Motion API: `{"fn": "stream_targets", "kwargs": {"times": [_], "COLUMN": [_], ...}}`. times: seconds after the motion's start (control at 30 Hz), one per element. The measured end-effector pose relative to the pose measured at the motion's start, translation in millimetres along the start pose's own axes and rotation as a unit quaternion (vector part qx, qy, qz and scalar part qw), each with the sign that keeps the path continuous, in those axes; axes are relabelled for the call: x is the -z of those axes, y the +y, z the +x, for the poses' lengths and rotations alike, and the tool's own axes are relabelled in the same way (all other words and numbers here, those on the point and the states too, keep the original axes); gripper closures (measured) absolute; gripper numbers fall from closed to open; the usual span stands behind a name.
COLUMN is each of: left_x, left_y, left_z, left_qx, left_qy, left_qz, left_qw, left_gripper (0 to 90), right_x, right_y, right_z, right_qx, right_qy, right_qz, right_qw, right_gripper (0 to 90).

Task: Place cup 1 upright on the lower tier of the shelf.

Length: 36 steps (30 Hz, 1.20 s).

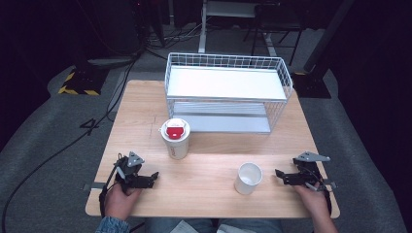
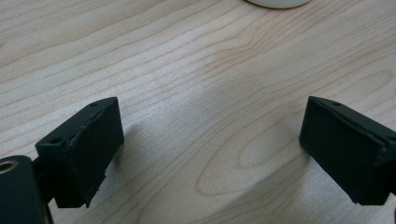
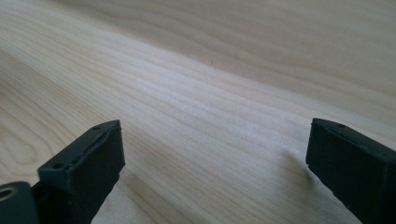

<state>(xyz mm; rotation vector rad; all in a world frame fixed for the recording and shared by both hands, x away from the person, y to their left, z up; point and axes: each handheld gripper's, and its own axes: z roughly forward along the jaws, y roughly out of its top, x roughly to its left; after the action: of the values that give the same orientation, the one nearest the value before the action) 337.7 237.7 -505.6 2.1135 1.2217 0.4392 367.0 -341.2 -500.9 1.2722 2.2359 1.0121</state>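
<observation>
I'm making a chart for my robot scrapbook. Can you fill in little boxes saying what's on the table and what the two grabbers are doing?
table: light wooden tabletop
left gripper: black two-jaw gripper, open, holding nothing
right gripper: black two-jaw gripper, open, holding nothing
cup with lid: tall white paper cup with red-and-white lid, upright
open cup: small white empty cup, upright, between the grippers
rack: white wire two-shelf rack, at the far side

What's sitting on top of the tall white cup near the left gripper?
A white lid with a red centre caps the tall white paper cup; its contents are hidden. The short white cup is uncovered, inside looks empty.
</observation>
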Motion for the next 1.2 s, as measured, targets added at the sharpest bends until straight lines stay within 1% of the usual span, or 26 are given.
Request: {"fn": "stream_targets", "kwargs": {"times": [0.03, 0.07, 0.27, 0.3, 0.33, 0.37, 0.4, 0.5, 0.57, 0.6, 0.63, 0.67, 0.7, 0.73, 0.8, 0.87, 0.93, 0.97, 1.0, 1.07, 1.1, 1.13, 1.17, 1.2], "left_x": [0.0, 0.0, 0.0, 0.0, 0.0, 0.0, 0.0, 0.0, 0.0, 0.0, 0.0, 0.0, 0.0, 0.0, 0.0, 0.0, 0.0, 0.0, 0.0, 0.0, 0.0, 0.0, 0.0, 0.0], "left_y": [0.0, 0.0, 0.0, 0.0, 0.0, 0.0, 0.0, 0.0, 0.0, 0.0, 0.0, 0.0, 0.0, 0.0, 0.0, 0.0, 0.0, 0.0, 0.0, 0.0, 0.0, 0.0, 0.0, -0.1], "left_z": [0.0, 0.0, 0.0, 0.0, 0.0, 0.0, 0.0, 0.0, -0.1, -0.1, 0.0, 0.0, 0.0, -0.1, -0.1, -0.1, -0.1, -0.1, -0.1, -0.1, -0.1, -0.1, -0.1, -0.1], "left_qx": [0.000, 0.000, 0.000, 0.000, 0.000, 0.000, 0.000, 0.000, 0.000, 0.000, 0.000, 0.000, 0.000, 0.000, 0.000, 0.000, 0.000, 0.000, 0.000, 0.000, 0.000, 0.001, 0.000, 0.001], "left_qy": [0.000, 0.000, 0.000, 0.000, 0.000, 0.000, 0.000, 0.000, 0.000, 0.000, 0.000, 0.000, 0.000, 0.000, 0.000, 0.000, 0.000, 0.000, 0.000, 0.000, 0.000, 0.000, 0.000, 0.000], "left_qz": [0.000, 0.000, 0.000, 0.000, 0.000, 0.000, 0.000, 0.000, 0.000, 0.000, 0.000, 0.000, 0.000, 0.000, 0.000, 0.000, 0.000, 0.000, 0.000, 0.000, 0.000, 0.000, 0.000, 0.000], "left_qw": [1.0000, 1.0000, 1.0000, 1.0000, 1.0000, 1.0000, 1.0000, 1.0000, 1.0000, 1.0000, 1.0000, 1.0000, 1.0000, 1.0000, 1.0000, 1.0000, 1.0000, 1.0000, 1.0000, 1.0000, 1.0000, 1.0000, 1.0000, 1.0000], "left_gripper": [6.9, 6.9, 6.9, 6.9, 6.9, 6.9, 6.9, 6.9, 6.9, 6.9, 6.9, 6.9, 6.9, 6.9, 6.9, 6.9, 6.9, 6.9, 6.9, 6.9, 6.9, 6.9, 6.9, 6.9], "right_x": [0.0, 6.9, 26.6, 26.6, 32.8, 32.8, 38.6, 42.8, 47.8, 50.4, 50.4, 53.8, 53.8, 56.7, 60.2, 62.1, 66.6, 66.6, 69.0, 70.4, 70.4, 71.3, 72.5, 73.5], "right_y": [0.0, 1.7, 6.2, 6.2, 6.7, 6.7, 6.3, 5.7, 5.0, 5.4, 5.4, 7.2, 7.2, 8.4, 8.9, 8.8, 8.0, 8.0, 7.8, 8.2, 8.2, 8.5, 9.0, 9.4], "right_z": [0.0, 1.4, 7.1, 7.1, 10.3, 10.3, 13.5, 16.4, 19.9, 22.7, 22.7, 27.4, 27.4, 31.4, 35.2, 36.7, 40.6, 40.6, 44.4, 49.7, 49.7, 52.9, 57.3, 63.0], "right_qx": [0.000, 0.004, 0.018, 0.018, 0.021, 0.021, 0.025, 0.027, 0.032, 0.033, 0.033, 0.038, 0.038, 0.049, 0.054, 0.055, 0.056, 0.056, 0.055, 0.061, 0.061, 0.067, 0.073, 0.083], "right_qy": [0.000, -0.002, -0.001, -0.001, 0.001, 0.001, 0.008, 0.014, 0.021, 0.029, 0.029, 0.038, 0.038, 0.041, 0.047, 0.049, 0.059, 0.059, 0.066, 0.076, 0.076, 0.079, 0.083, 0.094], "right_qz": [0.000, -0.018, -0.050, -0.050, -0.057, -0.057, -0.061, -0.063, -0.064, -0.064, -0.064, -0.062, -0.062, -0.061, -0.060, -0.059, -0.060, -0.060, -0.060, -0.062, -0.062, -0.063, -0.066, -0.073], "right_qw": [1.0000, 0.9998, 0.9986, 0.9986, 0.9981, 0.9981, 0.9978, 0.9976, 0.9972, 0.9970, 0.9970, 0.9966, 0.9966, 0.9961, 0.9956, 0.9955, 0.9949, 0.9949, 0.9945, 0.9933, 0.9933, 0.9927, 0.9917, 0.9894], "right_gripper": [4.7, 4.8, 4.8, 4.8, 4.8, 4.8, 5.0, 5.2, 5.3, 5.4, 5.4, 5.3, 5.3, 5.3, 5.3, 5.4, 5.4, 5.4, 5.4, 5.4, 5.4, 5.4, 5.4, 5.4]}}
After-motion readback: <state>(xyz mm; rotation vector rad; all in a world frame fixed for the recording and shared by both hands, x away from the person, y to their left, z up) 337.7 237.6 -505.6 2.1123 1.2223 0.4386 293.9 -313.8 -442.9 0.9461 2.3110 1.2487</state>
